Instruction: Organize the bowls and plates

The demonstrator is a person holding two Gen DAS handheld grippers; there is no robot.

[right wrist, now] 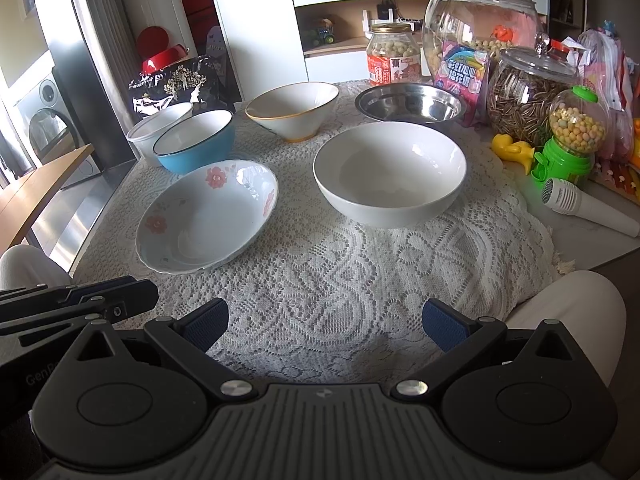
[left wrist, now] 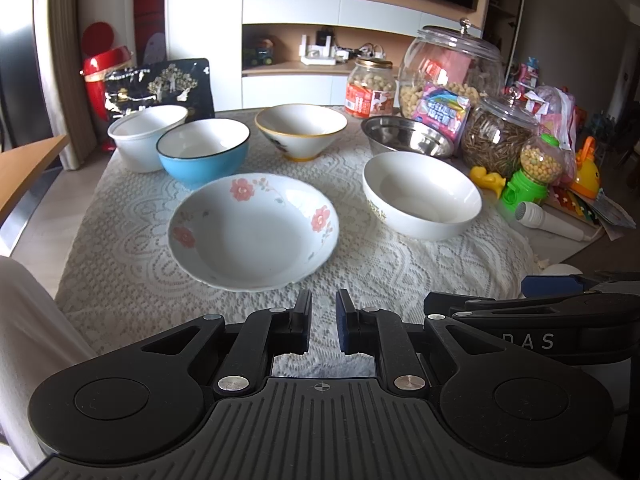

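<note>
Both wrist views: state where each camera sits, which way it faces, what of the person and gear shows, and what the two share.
Left wrist: on the left gripper, angled down over the table at the floral plate; jaws nearly shut on nothing, right gripper at its right.
Right wrist: on the right gripper, angled down at the white bowl; jaws open, light-clothed knee at its right.
Shared: lace tablecloth, blue bowl, steel bowl, jars.
</note>
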